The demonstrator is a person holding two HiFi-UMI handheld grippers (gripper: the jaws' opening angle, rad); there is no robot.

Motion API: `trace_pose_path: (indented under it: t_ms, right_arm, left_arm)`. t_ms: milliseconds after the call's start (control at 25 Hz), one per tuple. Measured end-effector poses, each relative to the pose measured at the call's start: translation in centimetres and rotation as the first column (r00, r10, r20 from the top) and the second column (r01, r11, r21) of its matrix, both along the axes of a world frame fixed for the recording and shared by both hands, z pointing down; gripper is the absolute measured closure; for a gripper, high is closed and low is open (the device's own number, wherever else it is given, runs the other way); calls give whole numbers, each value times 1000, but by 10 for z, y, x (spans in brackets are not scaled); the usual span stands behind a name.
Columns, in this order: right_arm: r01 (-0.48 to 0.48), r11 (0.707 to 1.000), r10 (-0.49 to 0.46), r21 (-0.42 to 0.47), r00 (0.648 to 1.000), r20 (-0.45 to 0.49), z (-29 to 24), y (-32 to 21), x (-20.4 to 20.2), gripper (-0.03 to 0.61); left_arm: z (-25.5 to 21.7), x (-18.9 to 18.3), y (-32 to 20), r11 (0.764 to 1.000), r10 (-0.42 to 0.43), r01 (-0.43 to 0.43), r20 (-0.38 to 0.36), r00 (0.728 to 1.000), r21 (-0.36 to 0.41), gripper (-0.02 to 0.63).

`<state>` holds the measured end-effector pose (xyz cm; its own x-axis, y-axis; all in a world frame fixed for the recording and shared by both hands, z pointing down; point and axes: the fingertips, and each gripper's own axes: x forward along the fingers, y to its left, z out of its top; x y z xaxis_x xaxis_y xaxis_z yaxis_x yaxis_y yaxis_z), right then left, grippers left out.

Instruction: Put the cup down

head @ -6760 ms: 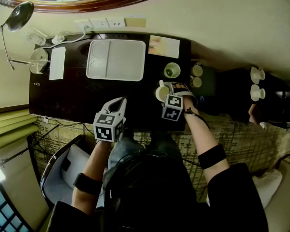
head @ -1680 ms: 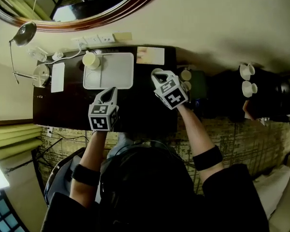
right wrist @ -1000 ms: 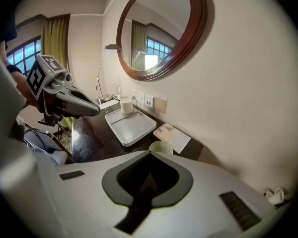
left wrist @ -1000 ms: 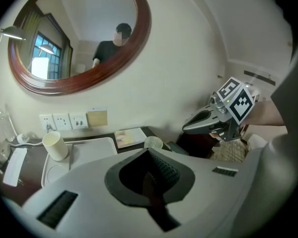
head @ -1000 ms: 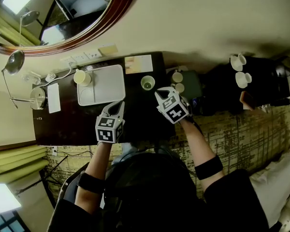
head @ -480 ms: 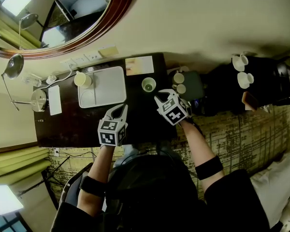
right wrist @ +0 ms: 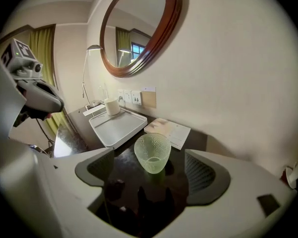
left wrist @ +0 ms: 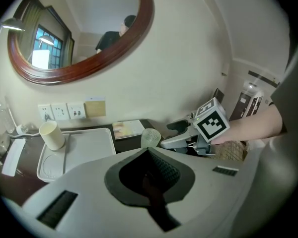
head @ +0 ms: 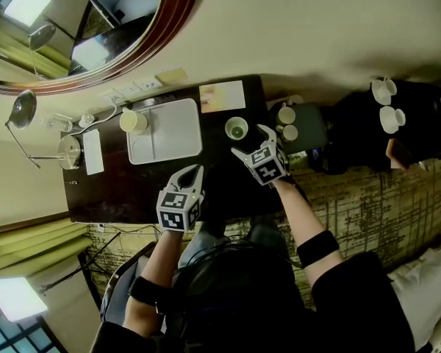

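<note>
Right gripper [right wrist: 150,178], held in the person's right hand, is seen with its jaws spread wide; they have just been opening. Between the two jaws, a little toward their tips, a pale green dimpled glass cup [right wrist: 152,152] is found. It is not pressed by either pad: a gap of dark surface is seen on both sides of it. The cup is set upright on the dark glossy table top [right wrist: 89,128], and nothing is gripped by this gripper.

From the head view, the right gripper [head: 250,140] is seen just beside the cup [head: 237,129], which is placed to the right of the white rectangular plastic tray [head: 169,134] and near a pale printed leaflet [head: 222,95] lying against the wall. A cream-coloured mug [head: 133,120] is placed at the far left corner of the tray.

The left gripper [left wrist: 149,167] is held well apart from the cup, with its jaws brought fully together and nothing between them. In the head view, it [head: 193,171] is seen over the near part of the table top [head: 117,190], below the tray.
</note>
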<state>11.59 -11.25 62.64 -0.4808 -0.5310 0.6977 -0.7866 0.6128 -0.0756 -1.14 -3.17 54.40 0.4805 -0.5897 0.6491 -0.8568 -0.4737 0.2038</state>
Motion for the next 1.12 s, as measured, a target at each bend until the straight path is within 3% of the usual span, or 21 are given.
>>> trace_pose_path:
  t_ms: [280,600,640,720,1120]
  right_arm:
    - [-12,1000,12,2,1000,-18,26,-28,-3,91]
    - [72,997,-73,-35,997,-34,50,-35,-24,92]
    - [84,995,-86,-44,996,-35,52,-33,-26,104]
    - [96,994,-98,-51,994,-41,54,-33,-29,193]
    - [121,993,-121,-1,991,-55,28,-35,-43,202]
  left_arm:
    - [11,-1,5,1000,-1,1,20,1000,-30,611]
    - [15,-10,4,999,-14,15,21,1000,-38,611]
    - [14,-12,3,999,-17,17,21,1000,-37,611]
    - [13,-17,2,999,-23,24,25,999,-30,611]
    - [16,-39,12,998,-52,53,10,999,-37,611]
